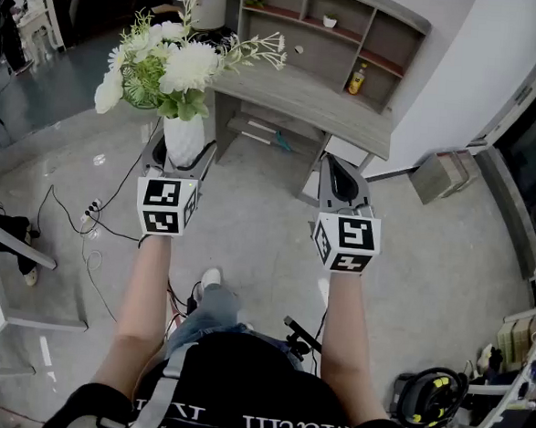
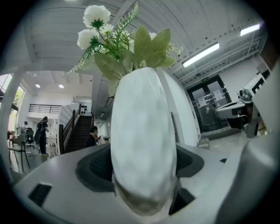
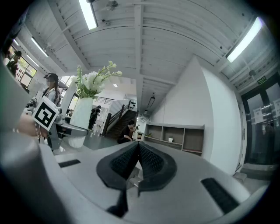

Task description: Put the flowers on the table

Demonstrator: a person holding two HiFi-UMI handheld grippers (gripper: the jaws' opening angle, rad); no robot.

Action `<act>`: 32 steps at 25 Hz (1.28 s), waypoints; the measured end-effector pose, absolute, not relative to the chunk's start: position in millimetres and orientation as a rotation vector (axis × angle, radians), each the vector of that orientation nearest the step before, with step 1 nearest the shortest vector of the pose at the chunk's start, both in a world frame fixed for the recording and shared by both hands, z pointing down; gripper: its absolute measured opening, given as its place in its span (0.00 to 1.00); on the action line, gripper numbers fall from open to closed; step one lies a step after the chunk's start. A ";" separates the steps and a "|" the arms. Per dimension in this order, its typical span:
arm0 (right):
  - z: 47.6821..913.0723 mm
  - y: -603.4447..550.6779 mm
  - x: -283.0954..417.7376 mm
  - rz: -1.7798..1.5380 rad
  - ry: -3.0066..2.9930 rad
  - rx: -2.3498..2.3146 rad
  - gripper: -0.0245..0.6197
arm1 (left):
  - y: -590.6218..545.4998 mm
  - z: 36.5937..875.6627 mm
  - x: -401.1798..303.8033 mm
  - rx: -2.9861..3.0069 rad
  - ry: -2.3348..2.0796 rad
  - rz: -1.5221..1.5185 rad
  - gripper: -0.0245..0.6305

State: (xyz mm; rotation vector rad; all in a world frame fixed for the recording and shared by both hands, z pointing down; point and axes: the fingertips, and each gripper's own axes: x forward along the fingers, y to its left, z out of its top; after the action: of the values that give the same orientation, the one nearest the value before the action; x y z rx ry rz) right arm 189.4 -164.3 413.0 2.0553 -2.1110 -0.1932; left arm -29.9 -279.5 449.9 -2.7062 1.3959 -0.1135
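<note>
Overhead, the left gripper (image 1: 178, 161) holds a white vase (image 1: 184, 137) of flowers (image 1: 173, 60) in the air near the grey table (image 1: 303, 101), so the carry is in hand. Its own view shows wide-spread jaws pressing the vase's sides, while the right gripper (image 3: 138, 151) view shows jaws closed together, empty. Next, I judge, the vase must pass over the tabletop and come down upright before release

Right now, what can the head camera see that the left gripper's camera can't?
Only the head view shows the grey table, the yellow bottle on the shelf and the person's arms. Only the left gripper view shows the staircase and the ceiling lights. Both show the white vase of flowers clamped in the left gripper.
</note>
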 end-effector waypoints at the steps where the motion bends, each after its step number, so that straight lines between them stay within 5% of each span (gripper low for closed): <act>1: 413.4 -163.0 187.2 -0.189 -2.119 2.045 0.06 | -279.1 450.8 -30.5 -2.706 1.400 -0.113 0.62; 32: 407.0 -179.3 212.3 -0.195 -2.164 2.025 0.06 | -279.7 449.1 -32.1 -2.632 1.524 -0.085 0.62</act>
State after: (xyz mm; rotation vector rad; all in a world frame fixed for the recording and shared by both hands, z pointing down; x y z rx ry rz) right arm 212.3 -179.3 407.0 2.0254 -2.1637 -0.1954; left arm -32.1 -279.7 449.1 -2.6321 1.5239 -0.0851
